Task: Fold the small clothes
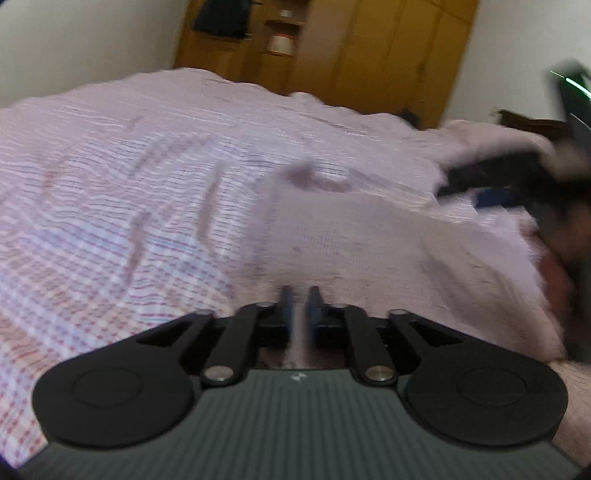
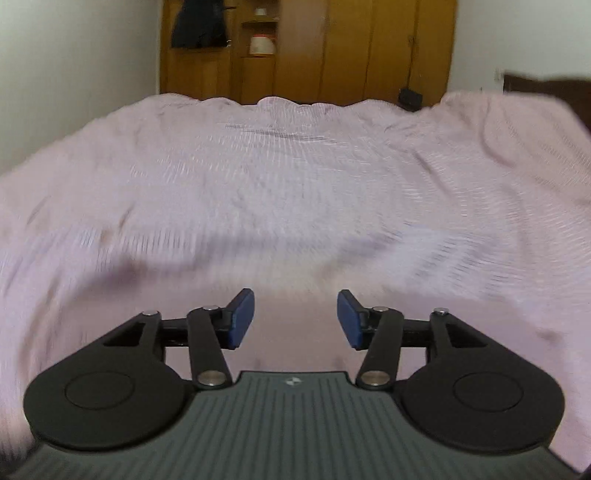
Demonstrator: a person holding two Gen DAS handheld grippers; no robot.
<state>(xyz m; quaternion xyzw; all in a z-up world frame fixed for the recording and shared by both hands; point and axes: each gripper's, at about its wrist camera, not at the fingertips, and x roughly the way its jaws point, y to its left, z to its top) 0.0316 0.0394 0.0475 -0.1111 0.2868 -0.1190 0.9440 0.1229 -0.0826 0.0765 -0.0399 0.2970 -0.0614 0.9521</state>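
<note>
On the left side of the room a white wall (image 2: 74, 55) stood, and beside it a wooden wardrobe (image 2: 351, 48) with a dark garment (image 2: 199, 26) hanging on it and a white container (image 2: 263, 45) on one of its open shelves. In front of it the bed (image 2: 258, 177) was covered by a pale pink sheet with a fine checked pattern. The left gripper (image 1: 299, 295) was low over the bed, and its jaws were nearly closed, with a thin fold of cloth standing in the narrow gap between them; because of the blur I could not tell if the pads really pressed on it. This cloth belonged to a small pale pink garment (image 1: 369, 240), which lay spread on the sheet just ahead of the left gripper and reached to the right. Its colour was almost the same as the sheet, so its edges were difficult to follow. Further right, the right gripper (image 2: 295, 317) was seen in the left wrist view only as a dark blurred shape at the right edge of the garment. In its own view its jaws stood wide apart, the blue pads (image 2: 242, 317) held nothing, and only pink cloth lay below them. At the far right a dark headboard (image 2: 546, 88) rose behind the bed.
</note>
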